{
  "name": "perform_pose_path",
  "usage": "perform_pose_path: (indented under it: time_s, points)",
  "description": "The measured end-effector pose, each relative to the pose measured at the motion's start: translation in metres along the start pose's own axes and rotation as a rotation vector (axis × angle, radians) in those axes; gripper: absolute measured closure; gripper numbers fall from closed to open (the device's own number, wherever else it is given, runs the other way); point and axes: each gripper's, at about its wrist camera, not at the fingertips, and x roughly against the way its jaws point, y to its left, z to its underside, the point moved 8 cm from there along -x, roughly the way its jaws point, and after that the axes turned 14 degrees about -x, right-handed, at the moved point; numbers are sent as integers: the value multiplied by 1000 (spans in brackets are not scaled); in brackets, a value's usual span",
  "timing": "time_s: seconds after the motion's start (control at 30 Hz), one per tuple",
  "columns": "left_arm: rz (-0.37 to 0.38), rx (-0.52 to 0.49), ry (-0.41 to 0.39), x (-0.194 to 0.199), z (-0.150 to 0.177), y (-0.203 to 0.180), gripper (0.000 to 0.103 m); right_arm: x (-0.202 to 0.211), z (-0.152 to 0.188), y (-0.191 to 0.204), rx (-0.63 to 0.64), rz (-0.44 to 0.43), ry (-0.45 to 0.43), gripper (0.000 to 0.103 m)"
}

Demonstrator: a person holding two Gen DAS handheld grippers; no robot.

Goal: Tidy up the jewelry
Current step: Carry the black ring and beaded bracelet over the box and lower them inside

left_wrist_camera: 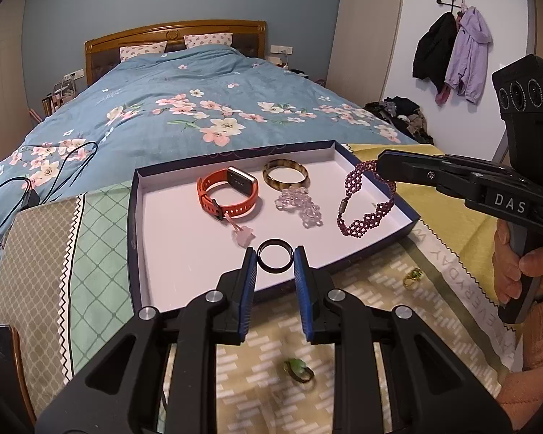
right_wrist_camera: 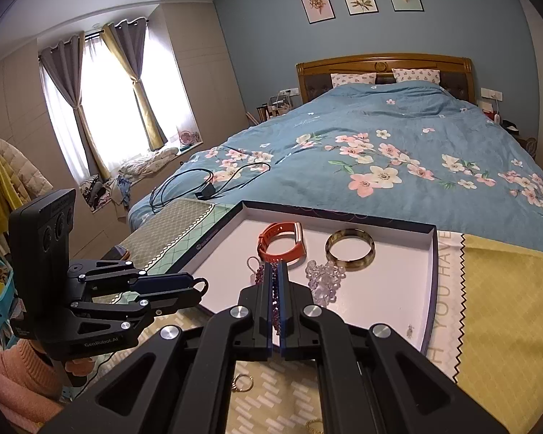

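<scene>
Jewelry is being collected into the shallow tray [left_wrist_camera: 137, 195] that lies on the patterned cloth [left_wrist_camera: 101, 217] at the foot of the bed [left_wrist_camera: 199, 83]. Already inside it are the orange watch [left_wrist_camera: 231, 193], the brown bangle [left_wrist_camera: 286, 178] and the clear bead bracelet [left_wrist_camera: 302, 206], set side by side in the far half so that each piece stays apart from the others.

Your left claw [left_wrist_camera: 275, 258] has the black ring [left_wrist_camera: 275, 257] between its blue pads [left_wrist_camera: 250, 264], which touch it on both sides. It is low over the near part of the tray, where bare white floor is free, so this looks like the place chosen for the ring.

Your right claw [right_wrist_camera: 276, 294] is clenched on the purple beaded bracelet [left_wrist_camera: 367, 199], gripped at one end so the rest hangs down in a loop over the right side of the tray. I think you hold it this way so it will go down flat and not in a heap.

Still outside the tray, on the cloth, are a gold ring with a green stone [left_wrist_camera: 412, 277] and a green ring [left_wrist_camera: 298, 370]; in the right view a small hoop [right_wrist_camera: 243, 383] also lies near you. These wait for later, I judge.
</scene>
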Motion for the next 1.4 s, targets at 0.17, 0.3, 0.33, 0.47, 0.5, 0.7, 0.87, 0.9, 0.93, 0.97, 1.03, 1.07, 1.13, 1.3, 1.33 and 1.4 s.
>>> perform_pose_path:
  time_s: [0.17,0.3,0.33,0.47,0.5,0.7,0.87,0.9,0.93,0.97,1.03,1.07,1.13,1.3,1.33,1.4]
  points:
    - [-16,-5,13,-11,-2,4,82,-11,-1,-6,-18,5,12,102]
    - [-22,-4,25,-19,-2,7,82,-18,0,-10,-30,9,17,102]
    - [-21,-2,28,-21,-2,7,82,-20,0,-12,-37,9,21,102]
    - [-23,3,36,-27,-3,9,82,-27,0,-18,-61,9,33,102]
    - [-23,5,38,-29,-3,10,82,-29,1,-20,-67,12,35,102]
    - [-18,12,48,-35,-3,12,82,-33,2,-22,-81,10,45,102]
    - [-13,17,60,-42,-2,13,82,-38,2,-21,-84,5,54,102]
    - [-13,18,63,-43,-2,13,82,-39,3,-21,-86,5,58,102]
    - [-11,19,68,-45,-1,13,82,-41,3,-22,-90,5,61,102]
    - [-11,20,70,-46,-1,14,82,-42,4,-23,-92,7,64,102]
    - [-9,24,77,-50,0,15,82,-45,4,-26,-96,15,70,102]
    - [-8,26,79,-51,1,15,82,-47,4,-28,-101,17,76,102]
    - [-8,27,86,-54,1,15,82,-50,5,-31,-110,21,81,102]
    - [-4,36,103,-63,3,17,82,-57,7,-39,-123,42,95,102]
    - [-3,40,108,-65,4,17,82,-58,8,-41,-125,48,97,102]
    - [-2,44,114,-68,6,18,82,-61,9,-44,-130,56,104,102]
